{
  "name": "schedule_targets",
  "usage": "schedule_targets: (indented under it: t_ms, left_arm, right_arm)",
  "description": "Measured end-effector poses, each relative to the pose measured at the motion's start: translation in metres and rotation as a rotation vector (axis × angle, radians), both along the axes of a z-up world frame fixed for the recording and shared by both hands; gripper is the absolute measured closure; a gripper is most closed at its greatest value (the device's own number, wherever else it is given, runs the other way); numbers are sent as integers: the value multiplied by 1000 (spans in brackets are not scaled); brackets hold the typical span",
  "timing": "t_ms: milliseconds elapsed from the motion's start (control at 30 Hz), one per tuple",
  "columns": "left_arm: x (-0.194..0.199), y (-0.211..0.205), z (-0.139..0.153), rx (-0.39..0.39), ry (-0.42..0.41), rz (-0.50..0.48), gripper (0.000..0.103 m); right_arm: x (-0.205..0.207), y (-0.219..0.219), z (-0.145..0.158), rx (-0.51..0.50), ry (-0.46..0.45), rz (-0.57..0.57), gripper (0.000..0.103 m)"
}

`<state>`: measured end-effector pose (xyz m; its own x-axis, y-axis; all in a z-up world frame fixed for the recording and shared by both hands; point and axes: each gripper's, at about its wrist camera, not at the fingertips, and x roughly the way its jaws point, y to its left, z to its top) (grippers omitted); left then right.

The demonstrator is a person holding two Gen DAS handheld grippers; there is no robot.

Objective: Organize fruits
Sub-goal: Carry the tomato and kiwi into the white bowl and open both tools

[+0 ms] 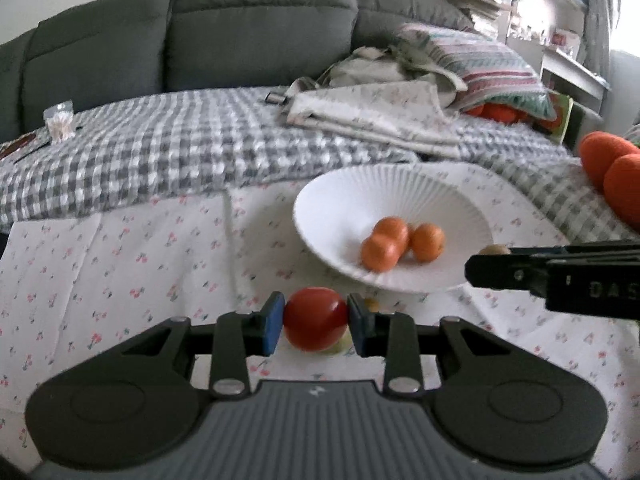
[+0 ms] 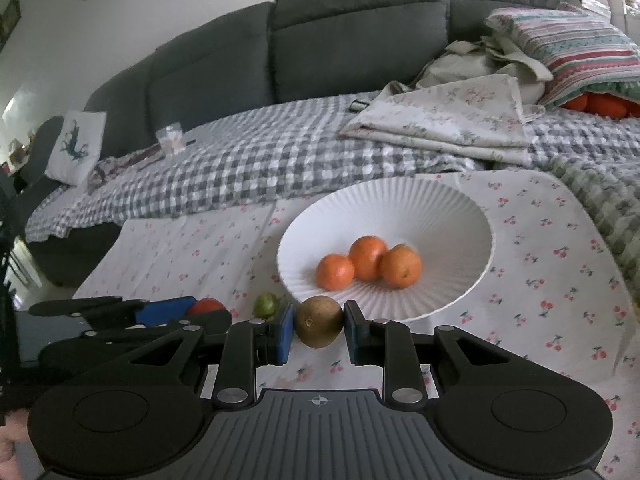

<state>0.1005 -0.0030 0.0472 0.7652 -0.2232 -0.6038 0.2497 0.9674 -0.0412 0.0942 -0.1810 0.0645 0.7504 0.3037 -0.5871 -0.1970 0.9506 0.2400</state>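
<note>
Clamped between the blue pads of the left gripper [image 1: 315, 320], nearest the left wrist camera, sits a round red fruit [image 1: 314, 318], smooth and glossy like a tomato or small apple. Its skin looks slippery and likely bruises under pressure, so a light hold across its widest part, as here, seems best. A pale green-yellow fruit [image 1: 342, 345] peeks out just beneath it on the cloth.

In the right wrist view, the right gripper [image 2: 319, 327] grips a brown kiwi [image 2: 319, 321] the same way, pads on either side of its middle. Fuzzy skin should give good friction, but the flesh is probably soft. A small green fruit [image 2: 267, 305] lies on the cloth just left of it.

Just beyond both grippers stands a wide white ribbed bowl [image 2: 460, 216] holding three oranges [image 2: 368, 258] clustered together near its centre. Its rim is low and flared, with bare room on the far and right sides of the basin.

A cherry-print tablecloth [image 2: 540, 248] spreads around the bowl, open on both sides. Behind it lie a checked blanket [image 2: 260, 160] and a grey sofa [image 2: 352, 32].
</note>
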Motion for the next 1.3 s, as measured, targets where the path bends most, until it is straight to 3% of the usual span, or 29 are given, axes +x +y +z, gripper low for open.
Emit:
schedule_targets:
  t_ms: [433,700,867,1300]
  left_arm:
    - [17,-50,12,-19,-67,-96,70]
    - [27,-89,-9,60,-71,-187,70]
    - [38,-99,-23,99,-55,-190,70]
    - [52,-96,-28,100,-105,-179,62]
  right_arm:
    - [21,-45,6,41,22,-104,78]
    - [48,-59,-12,26,70,-123,78]
    - [59,-64,-17,3,69,-121,78]
    - [80,-62,-33,-35,78,-104,74]
